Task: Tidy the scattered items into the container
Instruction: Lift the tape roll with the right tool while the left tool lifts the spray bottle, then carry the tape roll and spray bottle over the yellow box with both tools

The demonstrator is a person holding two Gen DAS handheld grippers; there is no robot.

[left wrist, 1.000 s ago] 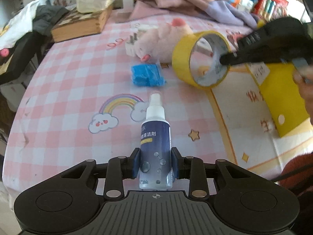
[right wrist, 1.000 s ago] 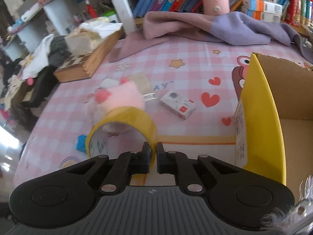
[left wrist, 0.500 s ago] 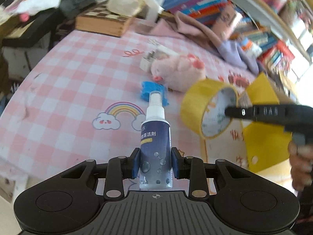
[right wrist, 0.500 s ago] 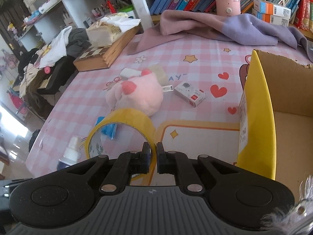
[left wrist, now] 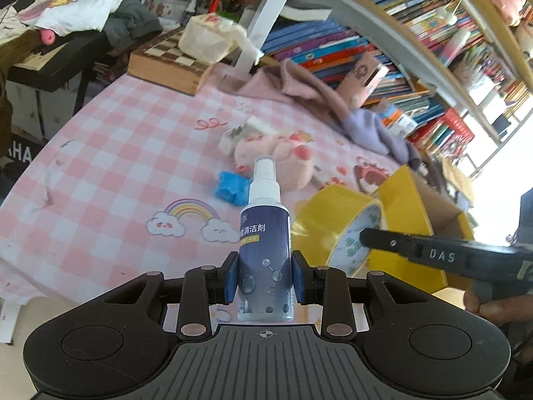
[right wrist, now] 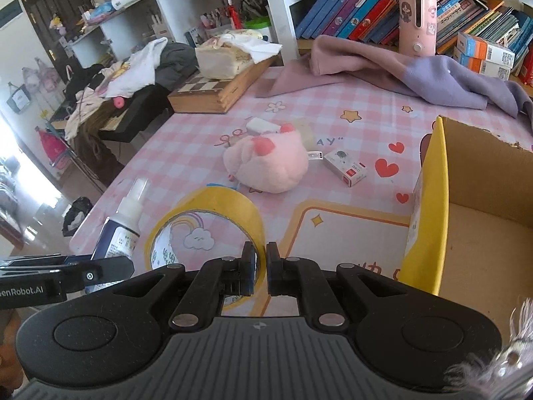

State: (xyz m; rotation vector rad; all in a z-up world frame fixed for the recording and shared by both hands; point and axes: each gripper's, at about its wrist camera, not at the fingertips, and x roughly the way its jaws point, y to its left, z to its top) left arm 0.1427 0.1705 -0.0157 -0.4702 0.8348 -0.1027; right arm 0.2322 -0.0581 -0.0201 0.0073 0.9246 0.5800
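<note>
Yellow tape [right wrist: 213, 223] — a wide roll with a printed white inner face — is pinched by its wall in the right claw [right wrist: 261, 266], one pad inside the ring and one outside, and it hangs above the pink-checked table [right wrist: 333, 116] just left of the cardboard box [right wrist: 473, 233]. That box, with its yellow outer side and bare brown inside, stands open at the right edge of the table. Beside the roll, on its left, the left claw [left wrist: 265, 276] clamps the lower body of a dark blue spray bottle [left wrist: 265, 250], its blue pads pressed against both sides; the bottle stands upright with its white nozzle on top. From the left wrist view the roll [left wrist: 336, 230] shows just right of the bottle, gripped by the black fingers [left wrist: 416, 250] of the other tool. Out on the table lie a pink plush toy [right wrist: 269, 163], a small white carton [right wrist: 346, 168] to its right, a blue packet [left wrist: 231, 186] near the plush, and a pale block [right wrist: 263, 125] just behind it — all apart from the box. Farther back sit a wooden chessboard case [right wrist: 216, 91] and a pink and lilac cloth [right wrist: 399, 66] in front of the bookshelf [right wrist: 366, 3].
</note>
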